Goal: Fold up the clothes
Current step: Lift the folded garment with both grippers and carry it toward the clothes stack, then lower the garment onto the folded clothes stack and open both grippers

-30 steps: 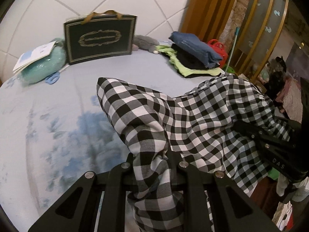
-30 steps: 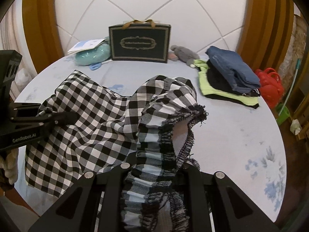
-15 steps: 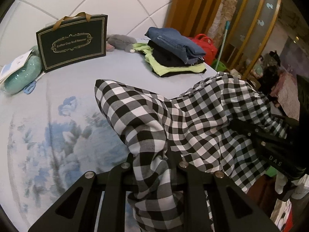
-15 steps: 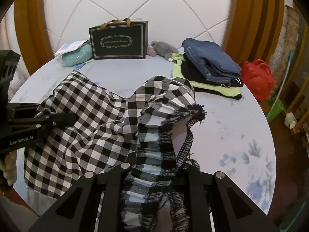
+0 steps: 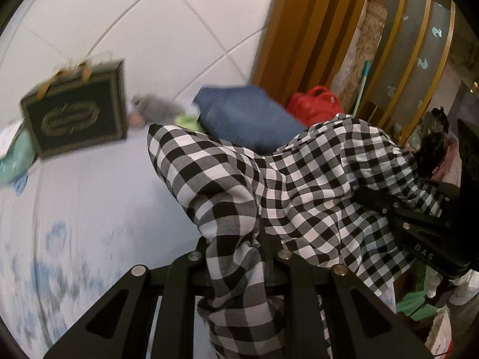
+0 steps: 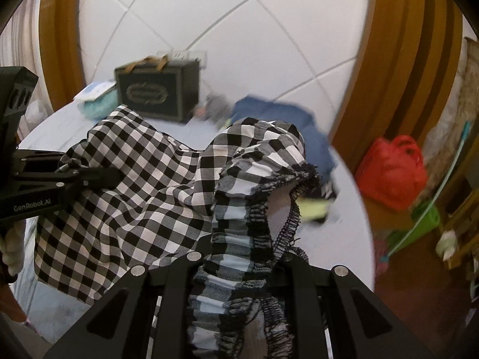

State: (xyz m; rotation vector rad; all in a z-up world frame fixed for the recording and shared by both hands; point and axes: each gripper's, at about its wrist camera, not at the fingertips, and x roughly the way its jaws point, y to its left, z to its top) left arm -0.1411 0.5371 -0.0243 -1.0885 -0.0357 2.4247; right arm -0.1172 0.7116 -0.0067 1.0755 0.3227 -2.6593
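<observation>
both the left hand-held gripper point(image 5: 236, 248) and right hand-held gripper point(image 6: 239, 251) pinch the checked garment point(image 5: 314, 185) (above the bed point(image 5: 89, 197)).

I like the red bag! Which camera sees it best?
The right wrist view: the red bag stands whole beside the bed, handles showing. The left wrist view catches only its top, behind the checked cloth.

soft woven checked cloth point(image 5: 314, 179) (matt), glossy headboard point(image 6: 239, 45)
</observation>
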